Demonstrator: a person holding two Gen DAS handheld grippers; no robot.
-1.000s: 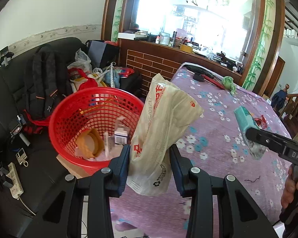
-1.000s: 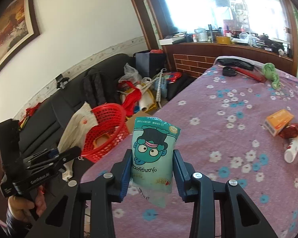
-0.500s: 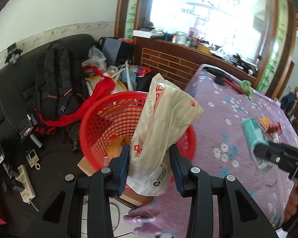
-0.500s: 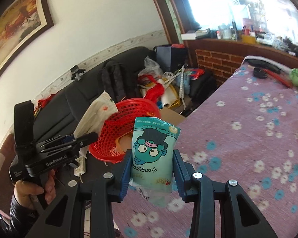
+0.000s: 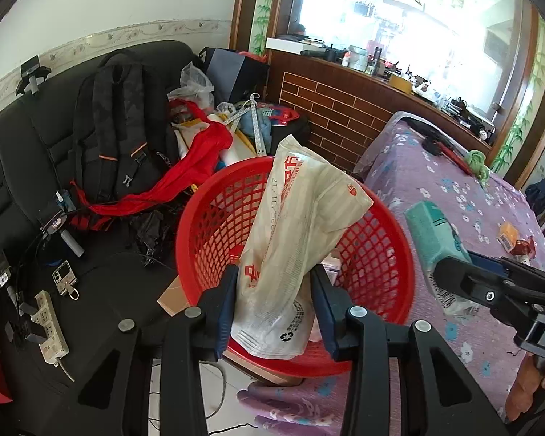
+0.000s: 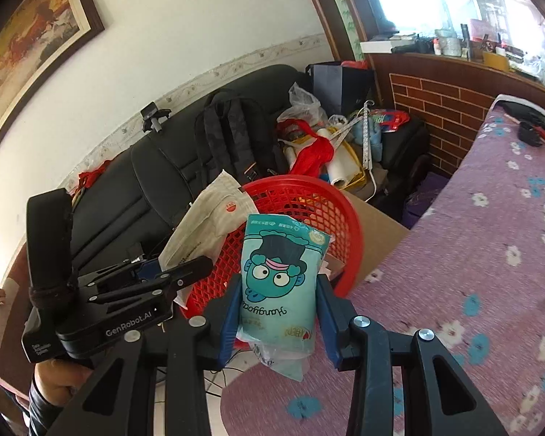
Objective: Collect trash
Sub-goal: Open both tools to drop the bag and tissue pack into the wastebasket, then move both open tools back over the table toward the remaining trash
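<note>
My left gripper (image 5: 274,303) is shut on a crumpled cream wrapper with red print (image 5: 298,232), held upright over the near rim of a red mesh basket (image 5: 374,254). My right gripper (image 6: 278,312) is shut on a teal snack packet with a cartoon face (image 6: 279,283), hanging over the table edge just short of the red basket (image 6: 301,196). In the left wrist view the teal packet (image 5: 434,239) and the right gripper (image 5: 450,276) sit at the basket's right side. The right wrist view shows the left gripper (image 6: 170,272) with the cream wrapper (image 6: 207,225) at the basket's left rim.
The basket rests on a cardboard box (image 6: 376,229) between a black sofa (image 5: 25,167) and the purple flowered table (image 6: 490,254). A black backpack (image 5: 116,123), red cloth (image 5: 200,160) and bags crowd the sofa. An orange box (image 5: 508,234) and other wrappers lie on the table.
Both grippers have swung left toward the red basket with their loads. The basket now sits right under the cream wrapper, and the teal packet has gone from over the table to its edge.
</note>
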